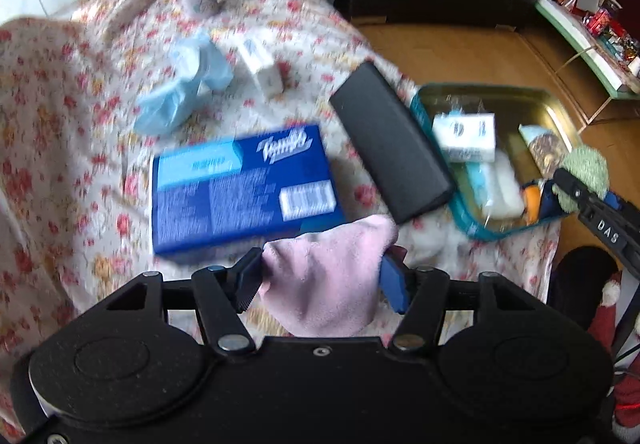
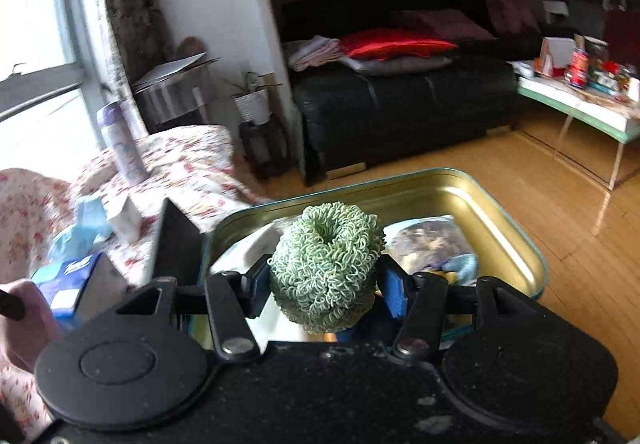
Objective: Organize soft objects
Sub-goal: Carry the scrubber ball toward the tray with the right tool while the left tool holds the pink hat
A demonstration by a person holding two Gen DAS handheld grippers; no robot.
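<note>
In the left wrist view, the left gripper (image 1: 320, 280) is closed onto a pink soft cloth (image 1: 328, 276), which bulges between the two fingers and hangs over the floral tablecloth (image 1: 60, 124). A blue tissue box (image 1: 240, 184) lies at twelve o'clock just beyond the cloth, a black case (image 1: 390, 144) at one o'clock, and the teal-rimmed tin (image 1: 500, 96) at two o'clock, already holding several packets. The frame is blurred, so a swing is judged to be under way; the loose cloth tail could be dragged across the tissue box or snagged on the black case, and either might be knocked off the table edge. Only here is the right gripper seen from outside, at three o'clock by the tin's near corner, together with the crumpled light blue bag (image 1: 184, 84) and the white carton (image 1: 262, 66) farther back. In the right wrist view, the right gripper (image 2: 324, 284) is clamped on a green loopy scrubber ball (image 2: 326, 264), squeezed between both pads and held over the tin (image 2: 500, 204). Its springy loops could catch on the blue pads (image 2: 394, 294) at release, so the ball might cling or bounce out past the low rim. Only this view shows the tin's open far half at twelve o'clock, and the lavender bottle (image 2: 120, 144) standing upright at ten o'clock.
</note>
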